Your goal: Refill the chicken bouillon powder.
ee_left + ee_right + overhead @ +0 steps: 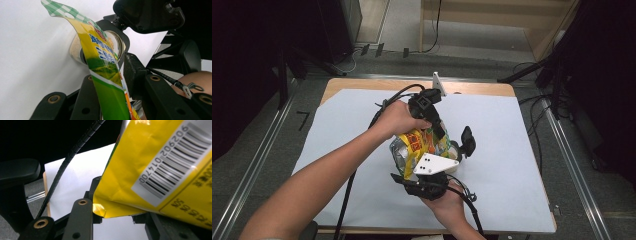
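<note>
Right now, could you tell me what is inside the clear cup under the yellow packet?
The clear cup holds a layer of pale beige powder against its wall. The yellow packet, gripped by both grippers, crosses the mouth and covers the rest, so its fill level is hidden.

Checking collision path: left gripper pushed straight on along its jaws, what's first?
Probably the jar of pale powder just beyond the packet held between the left gripper's jaws; its black rim sits right ahead. Depth is unclear; the right gripper looms close above.

A lab-like recording room: paper-covered table [522,150], floor rails [257,165], loose cables [532,125], dark stands [557,75].
</note>
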`<state>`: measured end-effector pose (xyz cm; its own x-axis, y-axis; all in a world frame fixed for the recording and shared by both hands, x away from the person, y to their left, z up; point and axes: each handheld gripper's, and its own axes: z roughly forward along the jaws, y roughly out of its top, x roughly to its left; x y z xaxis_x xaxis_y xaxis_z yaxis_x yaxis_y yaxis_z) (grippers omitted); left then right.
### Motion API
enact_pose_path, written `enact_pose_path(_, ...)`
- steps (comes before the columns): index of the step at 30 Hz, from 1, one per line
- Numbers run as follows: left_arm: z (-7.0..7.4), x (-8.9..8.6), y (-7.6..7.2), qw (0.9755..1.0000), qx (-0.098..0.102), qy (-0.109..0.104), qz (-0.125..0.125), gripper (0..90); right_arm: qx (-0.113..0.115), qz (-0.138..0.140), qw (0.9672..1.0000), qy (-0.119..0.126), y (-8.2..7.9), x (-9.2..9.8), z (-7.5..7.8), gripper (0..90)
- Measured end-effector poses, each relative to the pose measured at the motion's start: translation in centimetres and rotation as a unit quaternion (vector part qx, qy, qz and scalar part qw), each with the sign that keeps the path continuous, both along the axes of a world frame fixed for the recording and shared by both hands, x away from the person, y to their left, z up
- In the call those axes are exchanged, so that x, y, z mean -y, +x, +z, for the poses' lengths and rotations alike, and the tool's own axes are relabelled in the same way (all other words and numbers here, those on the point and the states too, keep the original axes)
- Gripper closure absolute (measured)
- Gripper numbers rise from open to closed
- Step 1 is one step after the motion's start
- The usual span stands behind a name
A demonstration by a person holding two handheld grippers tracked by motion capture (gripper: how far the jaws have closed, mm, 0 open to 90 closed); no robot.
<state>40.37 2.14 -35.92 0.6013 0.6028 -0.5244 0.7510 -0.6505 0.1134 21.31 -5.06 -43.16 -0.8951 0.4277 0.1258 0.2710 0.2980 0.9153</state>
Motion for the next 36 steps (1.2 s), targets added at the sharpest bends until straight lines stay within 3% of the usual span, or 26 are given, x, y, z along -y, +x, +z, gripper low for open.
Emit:
enact_pose_path(16, 0.12, 0.07, 0.0, 0.9999, 0.006, -0.009, 0.006, 76.4, 0.002, -0.004, 0.9999, -0.012, 0.09, -0.07, -0.13, 72.8)
enact_pose_path(36, -0.03, 0.21, 0.02, 1.0, 0.006, -0.004, 0.004, 76.3, -0.001, -0.009, 0.9998, -0.016, 0.1, -0.09, -0.15, 73.7)
